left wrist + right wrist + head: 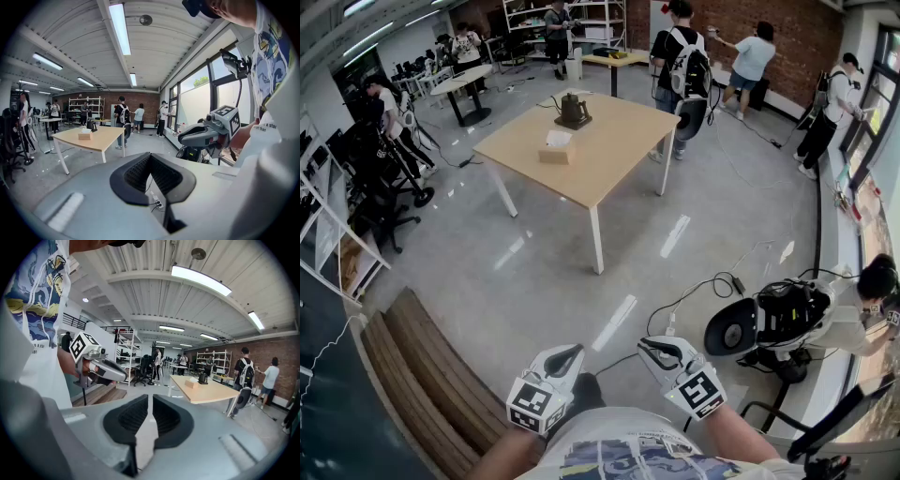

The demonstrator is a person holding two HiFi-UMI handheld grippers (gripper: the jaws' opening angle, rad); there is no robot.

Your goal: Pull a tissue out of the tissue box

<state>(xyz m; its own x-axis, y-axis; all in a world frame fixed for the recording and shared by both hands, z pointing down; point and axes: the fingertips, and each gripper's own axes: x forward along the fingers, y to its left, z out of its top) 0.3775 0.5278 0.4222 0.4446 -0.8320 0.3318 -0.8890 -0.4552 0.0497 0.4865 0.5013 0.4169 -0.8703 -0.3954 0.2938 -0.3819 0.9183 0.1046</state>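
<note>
Closest to the camera, low in the head view, the left tool [572, 351] and the right tool [648, 344] are held near the person's body, above the grey floor [534, 281]. The left tool's black pads meet at the tips. The right tool's pads are closed down to a thin slit. Neither has anything between the pads.

The small tan cardboard tissue box [555, 150], with a white tissue [559, 138] standing out of its top, sits far away on the light wooden tabletop [619, 150], towards its left side. A dark, kettle-like object [573, 111] stands just behind the box. Several people stand further off, near the red brick wall [787, 23].

I judge that the task is not started. The box is well apart from both tools, so the approach, the grip on the tissue and the pull are all left.

Only the head view shows the open floor between person and tabletop. Each gripper view shows the pads from close up, with the other tool at its side.
</note>
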